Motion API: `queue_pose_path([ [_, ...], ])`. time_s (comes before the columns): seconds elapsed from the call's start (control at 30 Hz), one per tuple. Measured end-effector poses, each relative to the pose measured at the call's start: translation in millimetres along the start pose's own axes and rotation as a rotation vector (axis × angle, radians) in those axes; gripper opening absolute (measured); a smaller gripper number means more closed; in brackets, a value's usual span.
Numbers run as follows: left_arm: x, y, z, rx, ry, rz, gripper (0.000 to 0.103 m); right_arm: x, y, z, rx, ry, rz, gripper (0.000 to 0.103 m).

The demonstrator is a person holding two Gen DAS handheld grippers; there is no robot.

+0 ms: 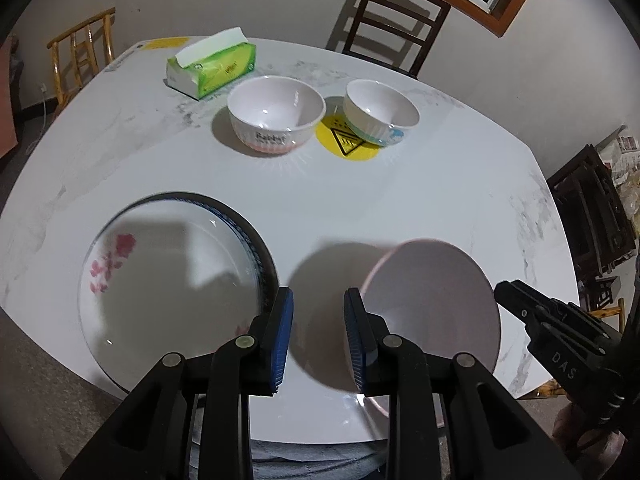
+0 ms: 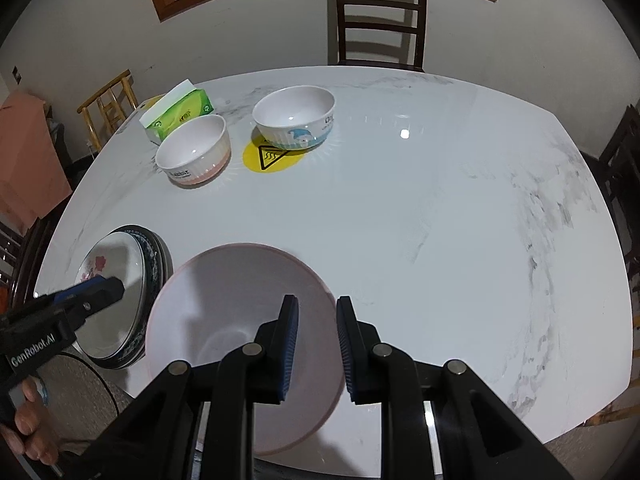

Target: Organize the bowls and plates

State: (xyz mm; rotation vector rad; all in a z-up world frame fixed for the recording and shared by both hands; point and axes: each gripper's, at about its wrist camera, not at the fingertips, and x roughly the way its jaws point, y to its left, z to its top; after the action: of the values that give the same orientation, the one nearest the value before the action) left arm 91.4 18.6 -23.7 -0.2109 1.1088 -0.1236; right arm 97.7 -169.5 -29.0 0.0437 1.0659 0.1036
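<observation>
A pale pink bowl [image 2: 224, 312] is held tilted above the near table edge, its right rim between the pads of my right gripper [image 2: 318, 346]; it also shows in the left wrist view [image 1: 432, 300]. A stack of plates [image 1: 168, 280], top one white with pink flowers, lies near left, and shows in the right wrist view [image 2: 120, 292]. My left gripper [image 1: 318, 342] is open and empty, between the stack and the pink bowl. Two white ribbed bowls stand farther back: one with a pink base [image 1: 276, 114] and one with a blue print [image 1: 380, 112].
A green tissue box [image 1: 212, 66] sits at the far left of the white marble table [image 2: 440, 240]. A round yellow warning sticker [image 1: 346, 142] lies partly under the blue-print bowl. Chairs stand around the table, one dark chair [image 2: 380, 20] at the far side.
</observation>
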Motion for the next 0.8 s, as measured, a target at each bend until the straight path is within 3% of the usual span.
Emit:
queue_pose_path([
  [0.53, -4.4, 45.1, 28.8, -0.038, -0.034, 0.08, 0.024, 18.0, 23.8, 23.4, -0.028, 0.036, 0.039, 0.02],
  [0.8, 7.7, 74.8, 54.1, -0.077, -0.027, 0.12, 0.025, 30.8, 46.3, 46.8, -0.049, 0.068, 0.103, 0.02],
])
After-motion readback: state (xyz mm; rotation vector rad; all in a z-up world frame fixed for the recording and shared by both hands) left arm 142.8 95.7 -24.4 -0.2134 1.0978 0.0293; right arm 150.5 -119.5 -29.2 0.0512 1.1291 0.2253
